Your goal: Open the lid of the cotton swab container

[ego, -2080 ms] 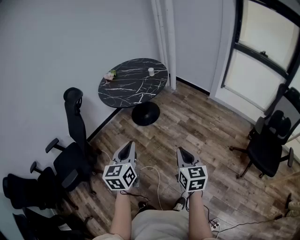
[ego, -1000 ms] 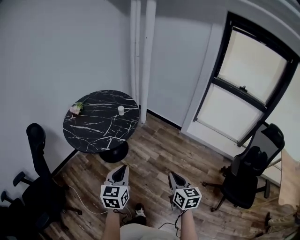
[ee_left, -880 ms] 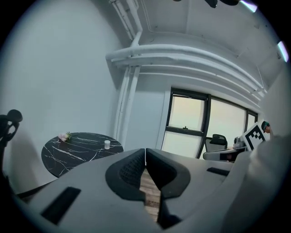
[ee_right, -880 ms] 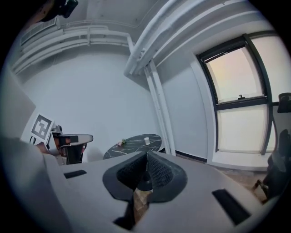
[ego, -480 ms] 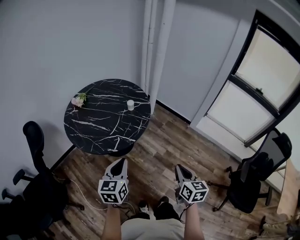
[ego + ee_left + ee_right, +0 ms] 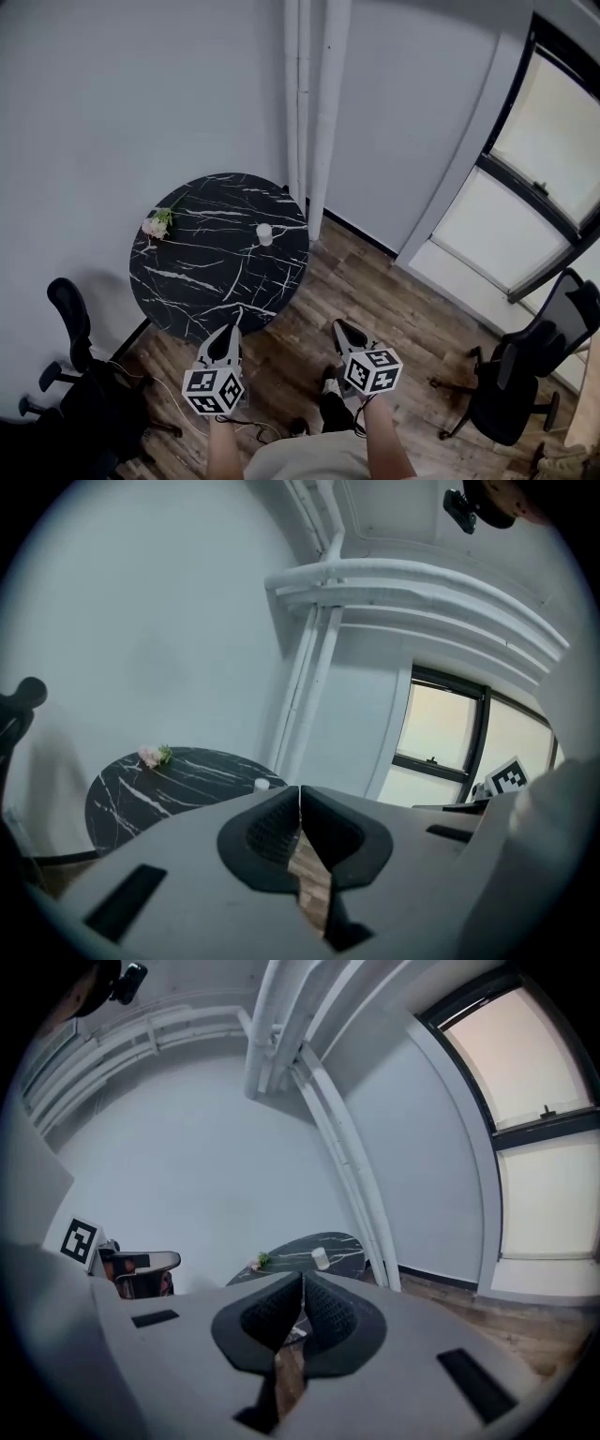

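The cotton swab container (image 6: 264, 234) is a small white tub standing toward the far right of a round black marble table (image 6: 202, 277), with its lid on. It also shows in the left gripper view as a small container (image 6: 262, 784) and in the right gripper view as a small container (image 6: 322, 1259). My left gripper (image 6: 232, 324) hangs just short of the table's near edge, jaws shut and empty. My right gripper (image 6: 339, 326) is over the wood floor to the table's right, also shut and empty. Both are well short of the container.
A small pink flower sprig (image 6: 157, 225) lies at the table's left rim. Black office chairs stand at the left (image 6: 70, 375) and right (image 6: 525, 370). White pipes (image 6: 314, 103) run up the wall behind the table, beside a dark-framed window (image 6: 553, 178). Cables trail on the floor.
The person has walked toward the table; it now lies just in front of both grippers. Both grippers travelled forward together and stayed shut.
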A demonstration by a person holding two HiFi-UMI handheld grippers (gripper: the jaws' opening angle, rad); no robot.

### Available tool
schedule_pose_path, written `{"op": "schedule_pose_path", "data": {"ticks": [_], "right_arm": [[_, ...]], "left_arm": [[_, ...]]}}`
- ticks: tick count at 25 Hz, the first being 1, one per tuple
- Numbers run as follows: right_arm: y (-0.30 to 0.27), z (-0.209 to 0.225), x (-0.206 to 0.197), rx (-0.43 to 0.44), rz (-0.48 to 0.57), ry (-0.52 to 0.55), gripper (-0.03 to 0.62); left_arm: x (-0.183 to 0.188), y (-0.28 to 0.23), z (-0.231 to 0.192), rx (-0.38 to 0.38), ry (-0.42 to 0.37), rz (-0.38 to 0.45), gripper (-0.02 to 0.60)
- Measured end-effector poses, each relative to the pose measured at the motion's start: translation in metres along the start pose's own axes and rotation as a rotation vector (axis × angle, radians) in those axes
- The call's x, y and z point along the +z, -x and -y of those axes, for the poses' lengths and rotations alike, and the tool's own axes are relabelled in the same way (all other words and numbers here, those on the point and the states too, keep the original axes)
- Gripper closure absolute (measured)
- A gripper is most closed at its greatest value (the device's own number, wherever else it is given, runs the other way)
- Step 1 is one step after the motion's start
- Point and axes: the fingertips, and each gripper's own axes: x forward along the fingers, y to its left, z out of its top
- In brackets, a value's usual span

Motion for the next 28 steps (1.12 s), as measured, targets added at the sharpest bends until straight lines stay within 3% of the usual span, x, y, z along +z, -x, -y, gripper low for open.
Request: {"op": "schedule_pose_path", "data": {"ticks": [4, 8, 9, 12, 14, 16, 19, 24, 28], "right_arm": [[-0.033, 0.027, 0.053, 0.082, 0.091, -0.054, 0.559], [-0.049, 0.062, 0.102, 0.152, 0.176, -0.109, 0.557], [-0.052, 0.069, 0.112, 0.172, 0.185, -0.11, 0.557], [-0.063, 0.085, 0.134, 0.229, 0.179, -0.053, 0.558], [-0.078, 0.101, 0.147, 0.226, 0.18, -0.031, 0.559], [-0.094, 0.118, 0.153, 0.192, 0.167, -0.04, 0.559], [-0.124, 0.12, 0.154, 0.165, 0.127, -0.015, 0.559], [-0.219, 0.111, 0.154, 0.185, 0.023, 0.046, 0.559], [-0.281, 0.084, 0.151, 0.253, -0.077, 0.152, 0.559]], "left_arm": [[0.049, -0.053, 0.006, -0.012, -0.008, 0.082, 0.558], [0.068, -0.112, 0.034, -0.101, -0.001, 0.105, 0.558], [0.07, -0.126, 0.044, -0.117, -0.056, 0.097, 0.558], [0.074, -0.158, 0.079, -0.091, -0.375, 0.09, 0.558], [0.073, -0.181, 0.091, -0.068, -0.491, 0.08, 0.558], [0.066, -0.201, 0.089, -0.079, -0.47, 0.051, 0.558], [0.059, -0.216, 0.055, -0.078, -0.343, 0.027, 0.558], [0.077, -0.245, -0.025, 0.003, -0.238, 0.048, 0.56], [0.082, -0.267, -0.071, 0.02, -0.17, 0.061, 0.56]]}}
